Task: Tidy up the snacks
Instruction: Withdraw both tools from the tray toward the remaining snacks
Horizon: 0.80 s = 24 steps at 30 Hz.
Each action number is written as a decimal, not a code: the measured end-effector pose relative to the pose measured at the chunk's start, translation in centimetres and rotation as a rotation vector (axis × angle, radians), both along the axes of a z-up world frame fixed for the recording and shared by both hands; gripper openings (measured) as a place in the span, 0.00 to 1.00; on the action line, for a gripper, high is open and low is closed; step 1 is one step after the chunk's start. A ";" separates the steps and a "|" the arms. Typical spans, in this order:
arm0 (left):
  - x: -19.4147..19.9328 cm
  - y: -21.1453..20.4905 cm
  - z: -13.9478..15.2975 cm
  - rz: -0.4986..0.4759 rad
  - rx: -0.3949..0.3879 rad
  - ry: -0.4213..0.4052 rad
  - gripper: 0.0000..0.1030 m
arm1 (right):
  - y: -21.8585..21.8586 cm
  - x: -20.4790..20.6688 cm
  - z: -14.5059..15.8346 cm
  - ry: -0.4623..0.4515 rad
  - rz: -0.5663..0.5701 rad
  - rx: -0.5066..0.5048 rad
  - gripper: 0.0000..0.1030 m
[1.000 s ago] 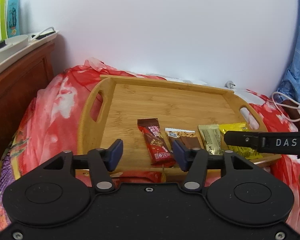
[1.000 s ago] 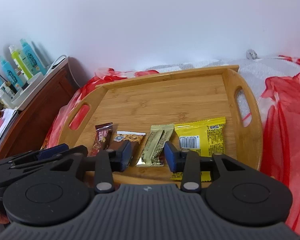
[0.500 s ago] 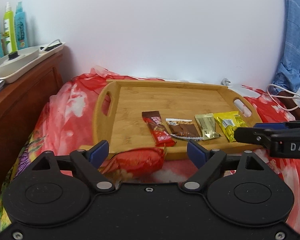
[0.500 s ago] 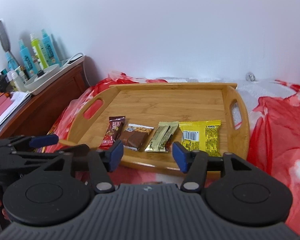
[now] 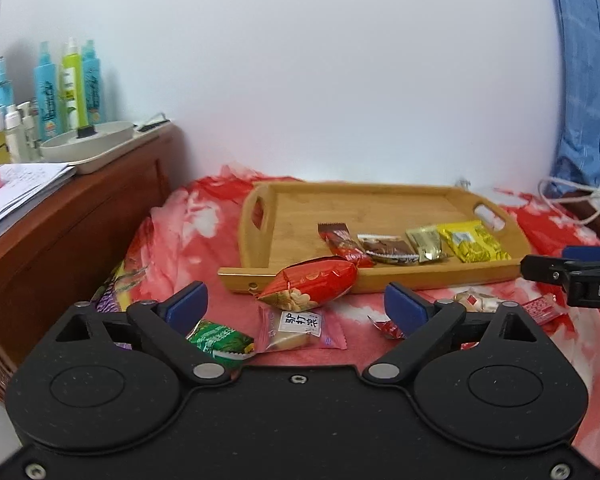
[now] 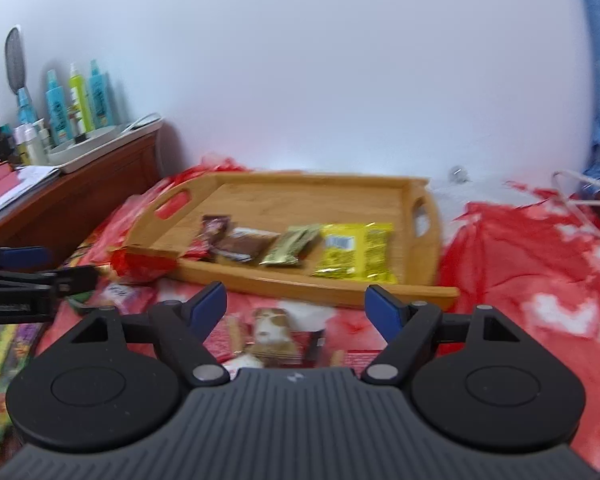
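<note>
Nearby, a red packet (image 5: 311, 283) apparently touches the tray (image 5: 260, 240).

The bedspread (image 5: 188, 224) is red with white blotches. On the honey-coloured bamboo tray (image 5: 364, 204) lie a red bar (image 5: 342, 242), a brown packet (image 5: 388, 249), a gold sachet (image 5: 426, 242) and a yellow pack (image 5: 474, 242) (barcode visible in the right view). The fingers' pads (image 5: 188, 305) are blue.
</note>
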<state>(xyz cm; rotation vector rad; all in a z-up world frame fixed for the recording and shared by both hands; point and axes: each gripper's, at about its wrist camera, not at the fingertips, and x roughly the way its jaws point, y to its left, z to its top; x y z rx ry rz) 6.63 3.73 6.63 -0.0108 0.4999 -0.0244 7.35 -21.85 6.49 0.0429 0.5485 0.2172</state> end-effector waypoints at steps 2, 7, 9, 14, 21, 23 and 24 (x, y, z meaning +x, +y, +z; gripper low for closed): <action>-0.5 0.3 -0.5 0.002 -0.013 -0.008 0.94 | -0.5 -0.6 -0.6 -0.030 -0.042 -0.001 0.84; -0.5 0.3 -2.1 0.004 0.033 0.012 0.94 | -0.8 -0.4 -1.4 -0.013 -0.050 0.008 0.84; -0.3 0.2 -2.5 0.017 0.055 0.015 0.94 | -0.3 -0.4 -1.5 -0.026 -0.058 -0.020 0.84; 0.2 1.1 -2.8 0.057 0.048 0.012 0.79 | 1.1 -0.5 -2.2 -0.045 -0.047 -0.078 0.71; 1.5 3.9 -3.3 0.190 -0.010 0.070 0.59 | 1.9 -0.2 -3.0 -0.040 -0.034 -0.100 0.51; 2.0 4.3 -3.7 0.197 -0.018 0.087 0.58 | 1.9 -0.1 -3.1 -0.024 -0.026 -0.092 0.49; 2.3 4.3 -4.0 0.198 -0.018 0.098 0.58 | 1.9 -0.1 -3.2 -0.018 -0.022 -0.085 0.49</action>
